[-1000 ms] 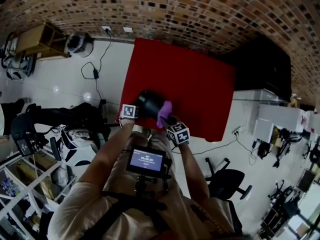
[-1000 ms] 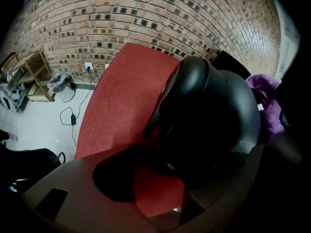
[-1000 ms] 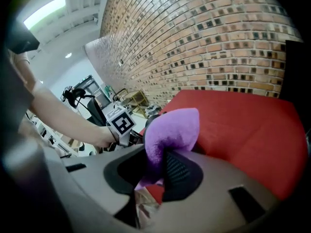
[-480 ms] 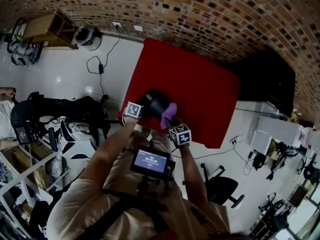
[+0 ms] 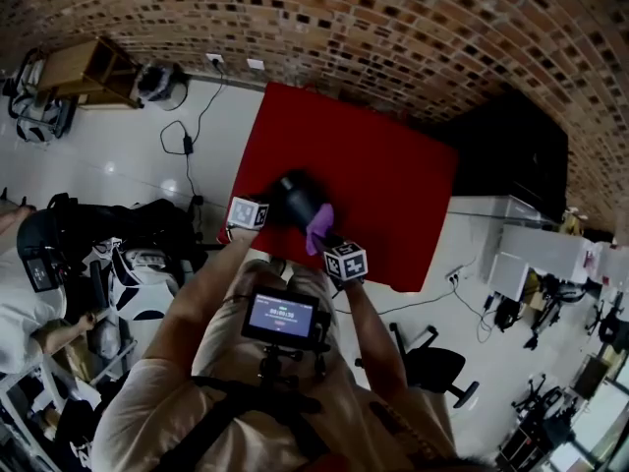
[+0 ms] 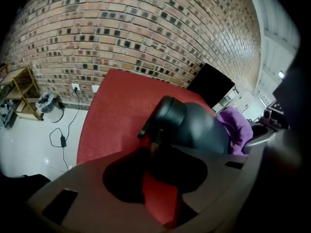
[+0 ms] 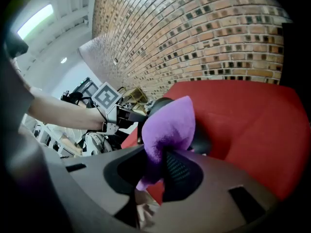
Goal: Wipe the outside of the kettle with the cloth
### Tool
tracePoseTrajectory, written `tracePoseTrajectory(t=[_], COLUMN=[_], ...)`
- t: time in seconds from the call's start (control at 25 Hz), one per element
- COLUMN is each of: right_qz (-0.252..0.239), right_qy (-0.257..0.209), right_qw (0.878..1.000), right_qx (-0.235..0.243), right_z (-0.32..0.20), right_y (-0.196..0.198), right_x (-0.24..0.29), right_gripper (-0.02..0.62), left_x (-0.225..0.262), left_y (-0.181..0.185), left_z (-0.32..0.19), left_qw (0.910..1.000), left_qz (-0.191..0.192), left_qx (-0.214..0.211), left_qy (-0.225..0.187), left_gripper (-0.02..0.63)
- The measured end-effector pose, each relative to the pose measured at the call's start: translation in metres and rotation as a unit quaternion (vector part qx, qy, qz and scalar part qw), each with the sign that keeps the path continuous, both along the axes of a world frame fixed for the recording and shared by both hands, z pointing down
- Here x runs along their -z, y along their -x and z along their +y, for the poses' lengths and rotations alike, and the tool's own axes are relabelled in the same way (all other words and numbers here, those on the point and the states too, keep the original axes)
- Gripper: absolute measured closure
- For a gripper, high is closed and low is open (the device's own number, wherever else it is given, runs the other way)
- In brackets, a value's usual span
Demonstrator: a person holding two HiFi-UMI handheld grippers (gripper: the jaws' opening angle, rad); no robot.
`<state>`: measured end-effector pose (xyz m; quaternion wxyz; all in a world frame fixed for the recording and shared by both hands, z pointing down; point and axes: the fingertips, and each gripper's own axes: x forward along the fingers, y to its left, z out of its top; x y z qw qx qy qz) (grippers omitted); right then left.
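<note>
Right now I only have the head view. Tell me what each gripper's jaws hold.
Observer: In its own view, the right gripper is clamped on the purple cloth.
Operator: Now report the left.
Observer: The left gripper has just been closing its jaws, and they grip the handle of the kettle.
Operator: Check the cloth's contact.
Observer: In the left gripper view, the cloth looks pressed against the kettle's far side.

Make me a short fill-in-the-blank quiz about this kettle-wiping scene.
The right gripper is shut on a ___ cloth.
The tabletop below the dark kettle is ___.
The wall behind it is built of ___.
Missing words: purple; red; brick.
</note>
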<state>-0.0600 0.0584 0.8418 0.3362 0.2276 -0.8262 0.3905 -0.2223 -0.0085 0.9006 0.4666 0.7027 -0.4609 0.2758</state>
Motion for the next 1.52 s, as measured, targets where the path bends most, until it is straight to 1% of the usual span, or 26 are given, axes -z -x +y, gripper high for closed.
tracePoseTrajectory(t=[0.16,0.24,0.32,0.4,0.48,0.52,0.56,0.6,0.64,0.72,0.8,0.88,0.96,1.04,1.12,1.2,1.24,1.28,1.32,1.4,1.52], right_qz=[-0.028,-0.032,-0.032,-0.034,-0.046,-0.053,-0.057,-0.057,-0.055,-0.042,-0.029,-0.023,-0.015,-0.012,-0.024,-0.033,-0.034,-0.031,-0.026,-0.018,-0.032], right_qy=[0.024,0.038,0.050,0.055,0.056,0.059,0.066,0.077,0.091,0.116,0.130,0.136,0.133,0.127,0.120,0.109,0.105,0.104,0.104,0.105,0.103], right_qw=[0.999,0.999,0.998,0.997,0.996,0.995,0.993,0.991,0.989,0.984,0.982,0.982,0.983,0.984,0.985,0.985,0.986,0.986,0.986,0.985,0.981], right_qx=[-0.018,-0.022,-0.027,-0.037,-0.055,-0.068,-0.081,-0.095,-0.107,-0.126,-0.132,-0.128,-0.123,-0.122,-0.125,-0.129,-0.129,-0.127,-0.126,-0.133,-0.160], right_z=[0.005,0.012,0.019,0.022,0.023,0.024,0.026,0.030,0.035,0.047,0.056,0.065,0.073,0.077,0.073,0.062,0.058,0.056,0.058,0.065,0.070], right_y=[-0.005,-0.011,-0.019,-0.028,-0.036,-0.042,-0.048,-0.055,-0.062,-0.073,-0.078,-0.075,-0.072,-0.068,-0.058,-0.047,-0.042,-0.039,-0.038,-0.044,-0.058], right_x=[-0.004,-0.006,-0.005,-0.002,0.005,0.007,0.009,0.009,0.008,0.003,-0.008,-0.023,-0.039,-0.051,-0.057,-0.062,-0.064,-0.064,-0.065,-0.068,-0.061], right_gripper=[0.500,0.500,0.500,0.500,0.500,0.500,0.500,0.502,0.502,0.502,0.502,0.502,0.500,0.500,0.502,0.502,0.502,0.501,0.500,0.500,0.502], left_x=[0.014,0.023,0.036,0.049,0.059,0.067,0.078,0.090,0.100,0.116,0.125,0.130,0.132,0.132,0.132,0.129,0.126,0.122,0.118,0.112,0.107], left_y=[-0.001,-0.005,-0.014,-0.027,-0.041,-0.050,-0.061,-0.072,-0.083,-0.106,-0.125,-0.138,-0.143,-0.141,-0.134,-0.122,-0.116,-0.109,-0.103,-0.094,-0.090], left_z=[0.002,0.003,0.003,0.000,-0.001,-0.003,-0.005,-0.007,-0.007,0.000,0.010,0.022,0.034,0.046,0.053,0.057,0.058,0.058,0.060,0.067,0.082], left_qw=[0.9998,0.9995,0.9983,0.9951,0.9891,0.9841,0.9771,0.9682,0.9572,0.9315,0.9054,0.8839,0.8658,0.8491,0.8371,0.8270,0.8239,0.8235,0.8255,0.8314,0.8424], left_qz=[0.004,0.002,-0.005,-0.017,-0.035,-0.046,-0.058,-0.070,-0.084,-0.108,-0.122,-0.127,-0.132,-0.142,-0.156,-0.181,-0.195,-0.206,-0.213,-0.215,-0.193], left_qx=[0.009,0.000,-0.022,-0.051,-0.084,-0.103,-0.126,-0.152,-0.181,-0.242,-0.296,-0.338,-0.371,-0.397,-0.412,-0.418,-0.418,-0.414,-0.409,-0.400,-0.392], left_qy=[-0.015,-0.031,-0.054,-0.082,-0.116,-0.137,-0.162,-0.186,-0.210,-0.250,-0.279,-0.297,-0.309,-0.318,-0.324,-0.329,-0.330,-0.328,-0.325,-0.320,-0.316], left_gripper=[0.489,0.489,0.489,0.489,0.490,0.489,0.489,0.489,0.491,0.491,0.491,0.491,0.491,0.493,0.494,0.494,0.494,0.495,0.495,0.496,0.487])
